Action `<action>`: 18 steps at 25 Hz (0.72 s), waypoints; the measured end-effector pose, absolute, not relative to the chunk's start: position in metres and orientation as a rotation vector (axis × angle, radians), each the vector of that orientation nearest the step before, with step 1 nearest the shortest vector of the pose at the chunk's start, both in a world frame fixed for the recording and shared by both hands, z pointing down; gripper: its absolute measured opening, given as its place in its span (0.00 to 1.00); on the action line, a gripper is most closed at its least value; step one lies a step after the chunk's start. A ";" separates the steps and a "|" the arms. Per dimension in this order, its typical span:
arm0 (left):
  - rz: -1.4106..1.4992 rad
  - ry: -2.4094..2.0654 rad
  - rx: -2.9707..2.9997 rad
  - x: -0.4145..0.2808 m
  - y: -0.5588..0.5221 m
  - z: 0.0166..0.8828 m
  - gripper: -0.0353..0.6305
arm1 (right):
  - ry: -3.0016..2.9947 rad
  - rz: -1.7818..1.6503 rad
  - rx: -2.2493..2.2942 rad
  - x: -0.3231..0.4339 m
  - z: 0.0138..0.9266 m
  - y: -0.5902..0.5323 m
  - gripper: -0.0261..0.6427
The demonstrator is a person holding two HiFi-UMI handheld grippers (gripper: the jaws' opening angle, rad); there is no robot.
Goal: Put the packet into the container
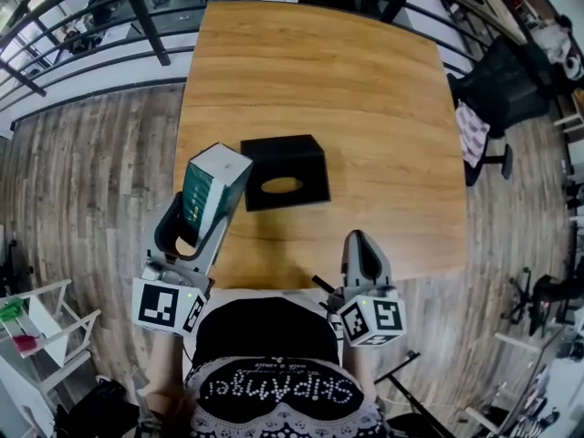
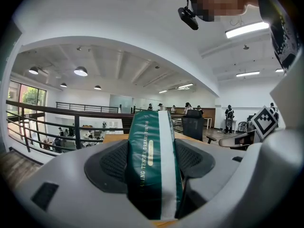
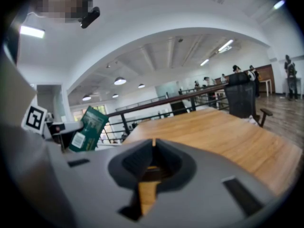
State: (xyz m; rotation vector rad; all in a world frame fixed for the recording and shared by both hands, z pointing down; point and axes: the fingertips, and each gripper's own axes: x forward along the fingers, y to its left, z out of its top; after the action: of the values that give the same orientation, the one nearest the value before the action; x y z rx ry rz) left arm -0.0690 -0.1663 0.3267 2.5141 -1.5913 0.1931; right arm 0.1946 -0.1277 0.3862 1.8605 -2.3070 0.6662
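A green and white packet [image 1: 208, 190] stands tilted in my left gripper [image 1: 193, 223], which is shut on it above the table's near left part. In the left gripper view the packet [image 2: 153, 163] fills the gap between the two jaws. The black container [image 1: 285, 172] with an oval opening on top lies on the table just right of the packet, apart from it. My right gripper [image 1: 363, 255] hovers at the table's near edge, shut with nothing in it. From the right gripper view the packet [image 3: 88, 128] shows at the left.
The wooden table [image 1: 365, 89] stretches away beyond the container. A black railing [image 1: 137, 7] runs behind it. A black chair [image 1: 497, 89] stands at the table's right side, and white shelving [image 1: 36, 327] stands on the floor at the lower left.
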 end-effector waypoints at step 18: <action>0.346 -1.414 2.660 -0.071 -0.205 0.313 0.56 | -2.286 0.698 1.867 0.197 0.394 -0.138 0.10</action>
State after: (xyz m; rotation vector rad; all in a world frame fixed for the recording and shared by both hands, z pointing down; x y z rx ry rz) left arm -0.0711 -0.2046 0.3126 2.6596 -1.4135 0.3463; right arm 0.1967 -0.1381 0.3939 1.8671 -2.2862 0.6984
